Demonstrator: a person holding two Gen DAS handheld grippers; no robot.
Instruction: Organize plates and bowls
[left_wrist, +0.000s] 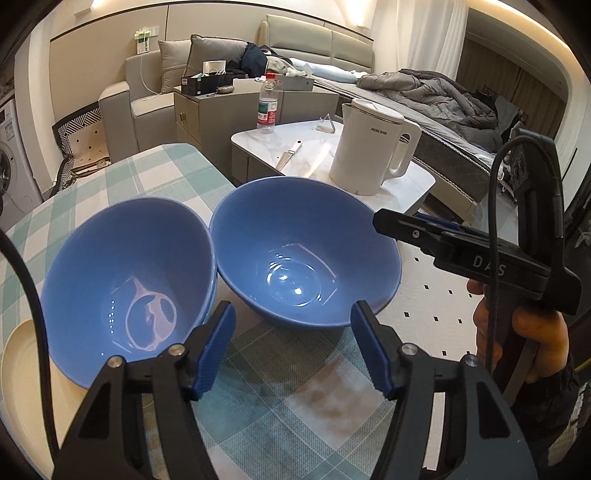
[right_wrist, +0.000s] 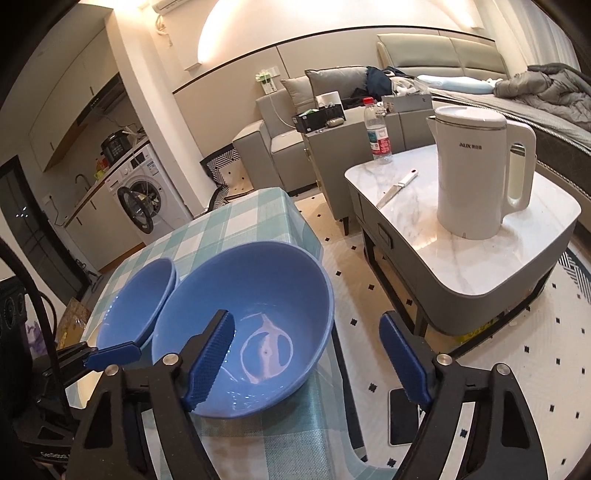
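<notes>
Left wrist view shows the left tongs (left_wrist: 291, 325) apart with nothing between them, hanging just in front of two blue bowls on the checked tabletop (left_wrist: 155, 177). The left bowl (left_wrist: 125, 273) tips on what looks like another bowl under it. The right bowl (left_wrist: 303, 251) sits flat beside it, almost touching. A cream plate (left_wrist: 18, 354) peeks out at the left edge. The right tongs (right_wrist: 306, 350) are apart too, with one finger over the right bowl's rim. Farther back stands a white kettle (left_wrist: 373, 147). The step looks like picking up a bowl. Next, the right tongs should pinch that rim and stack it.
</notes>
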